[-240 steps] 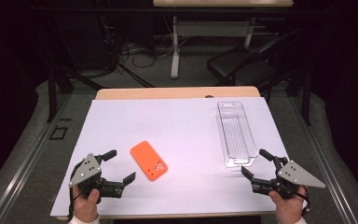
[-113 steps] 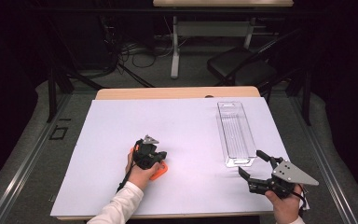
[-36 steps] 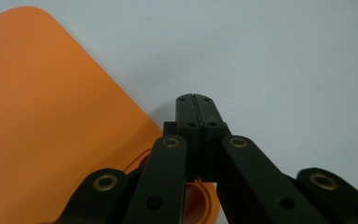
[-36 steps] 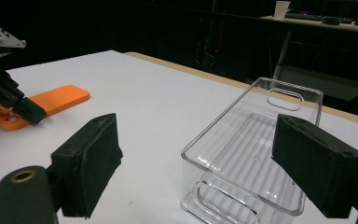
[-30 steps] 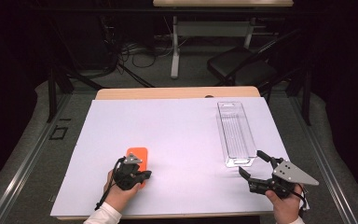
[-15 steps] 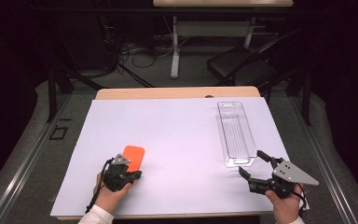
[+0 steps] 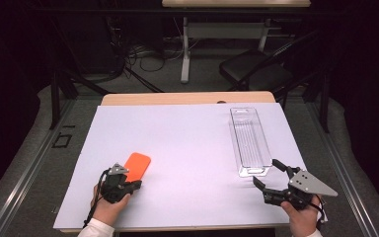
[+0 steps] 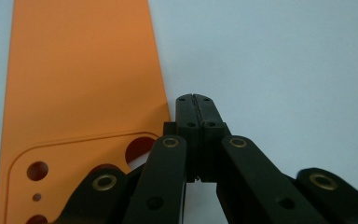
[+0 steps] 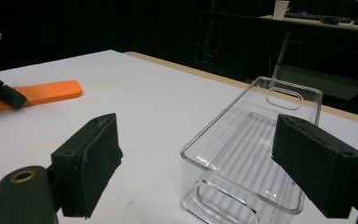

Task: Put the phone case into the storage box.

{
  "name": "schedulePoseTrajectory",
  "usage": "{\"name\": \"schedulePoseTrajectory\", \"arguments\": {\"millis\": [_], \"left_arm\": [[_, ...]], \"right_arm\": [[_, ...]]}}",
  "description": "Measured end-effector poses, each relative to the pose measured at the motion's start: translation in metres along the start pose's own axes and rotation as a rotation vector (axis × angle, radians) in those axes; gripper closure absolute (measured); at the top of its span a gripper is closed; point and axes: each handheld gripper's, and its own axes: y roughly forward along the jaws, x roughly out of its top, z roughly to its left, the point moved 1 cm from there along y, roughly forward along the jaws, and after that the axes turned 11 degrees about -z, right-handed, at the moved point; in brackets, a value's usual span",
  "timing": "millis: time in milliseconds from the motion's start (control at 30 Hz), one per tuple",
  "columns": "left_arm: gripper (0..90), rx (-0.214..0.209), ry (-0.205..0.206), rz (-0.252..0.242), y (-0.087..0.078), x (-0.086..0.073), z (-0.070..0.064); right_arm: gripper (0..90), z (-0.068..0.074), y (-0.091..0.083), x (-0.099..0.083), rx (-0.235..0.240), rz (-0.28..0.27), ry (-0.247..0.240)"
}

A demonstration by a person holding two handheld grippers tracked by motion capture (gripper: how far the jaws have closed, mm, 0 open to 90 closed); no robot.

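Left gripper (image 7: 128,183): jaws pressed together, nothing between them, tip low over the white desk (image 7: 192,148). Orange phone case (image 7: 137,165) lies flat just beside the tip, on its left in the left gripper view, camera cutouts nearest the gripper; whether the jaws touch its edge cannot be told. Right gripper (image 7: 269,178): jaws spread wide, holding nothing. Clear plastic bin (image 7: 249,140) stands just ahead of it, near end framed between the jaws in the right gripper view.
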Motion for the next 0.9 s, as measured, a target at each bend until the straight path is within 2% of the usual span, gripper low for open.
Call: {"name": "schedulePoseTrajectory", "arguments": {"millis": [233, 400, 533, 667, 900], "left_arm": [[90.0, 0.021, -0.036, -0.017, -0.006, -0.003, 0.009], [90.0, 0.027, -0.042, -0.022, -0.007, -0.003, 0.01], [90.0, 0.019, -0.043, -0.03, -0.008, -0.002, 0.01], [89.4, -0.012, -0.054, -0.048, -0.011, 0.001, 0.01], [81.3, -0.024, -0.058, -0.086, -0.016, 0.004, 0.01]], "right_arm": [[14.3, 0.0, 0.0, 0.0, 0.003, -0.003, -0.004], [14.3, 0.0, 0.001, -0.001, 0.006, 0.001, -0.006], [14.3, 0.0, 0.001, -0.001, 0.007, -0.002, -0.007], [14.3, 0.0, 0.001, -0.001, 0.005, 0.005, -0.004], [14.3, 0.0, 0.001, -0.001, 0.005, 0.003, -0.008]]}}
